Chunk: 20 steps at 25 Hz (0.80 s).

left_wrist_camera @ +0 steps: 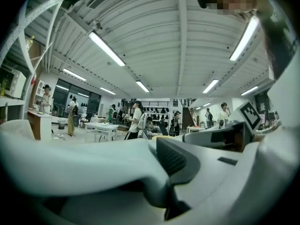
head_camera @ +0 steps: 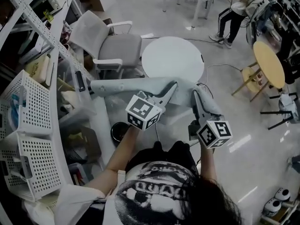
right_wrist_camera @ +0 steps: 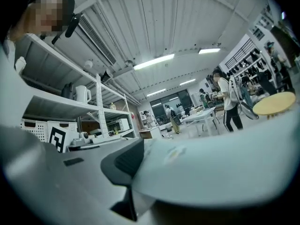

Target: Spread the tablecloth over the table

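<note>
The left gripper (head_camera: 169, 90) and right gripper (head_camera: 197, 96) each pinch the cloth (head_camera: 123, 86) tight in their jaws. They hold it up in the air, stretched between them, probably so it can open flat. The round table (head_camera: 173, 60) waits just ahead, bare. A chair (head_camera: 112, 45) crowds its left edge. The floor (head_camera: 225, 107) on the right gives more room.
</note>
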### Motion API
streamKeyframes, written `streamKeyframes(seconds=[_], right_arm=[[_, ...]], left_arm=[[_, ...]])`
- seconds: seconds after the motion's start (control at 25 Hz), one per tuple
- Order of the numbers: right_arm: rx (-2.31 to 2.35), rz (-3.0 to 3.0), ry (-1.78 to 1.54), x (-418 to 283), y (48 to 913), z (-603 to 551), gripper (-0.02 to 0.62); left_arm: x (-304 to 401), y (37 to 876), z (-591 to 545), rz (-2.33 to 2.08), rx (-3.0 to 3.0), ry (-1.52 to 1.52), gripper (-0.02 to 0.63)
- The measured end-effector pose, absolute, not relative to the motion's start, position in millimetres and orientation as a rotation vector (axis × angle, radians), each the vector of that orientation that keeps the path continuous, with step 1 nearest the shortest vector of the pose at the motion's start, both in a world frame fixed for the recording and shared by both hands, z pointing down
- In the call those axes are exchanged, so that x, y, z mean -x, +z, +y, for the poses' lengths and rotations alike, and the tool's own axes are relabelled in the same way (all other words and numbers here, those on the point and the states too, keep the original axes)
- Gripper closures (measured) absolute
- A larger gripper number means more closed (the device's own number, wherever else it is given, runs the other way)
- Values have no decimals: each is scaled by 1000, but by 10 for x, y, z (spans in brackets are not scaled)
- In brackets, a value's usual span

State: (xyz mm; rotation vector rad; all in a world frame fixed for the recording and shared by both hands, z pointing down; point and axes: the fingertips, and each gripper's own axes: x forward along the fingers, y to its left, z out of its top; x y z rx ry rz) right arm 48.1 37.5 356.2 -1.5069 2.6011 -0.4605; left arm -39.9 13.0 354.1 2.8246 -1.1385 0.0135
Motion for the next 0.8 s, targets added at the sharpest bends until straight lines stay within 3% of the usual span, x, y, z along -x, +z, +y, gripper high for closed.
streamKeyframes(seconds=[0.8], right_arm=[[1465,2668,-220,-666,3143,-990,511]], left_arm=[[200,3133,-1215,-1218,-2892,-25,526]])
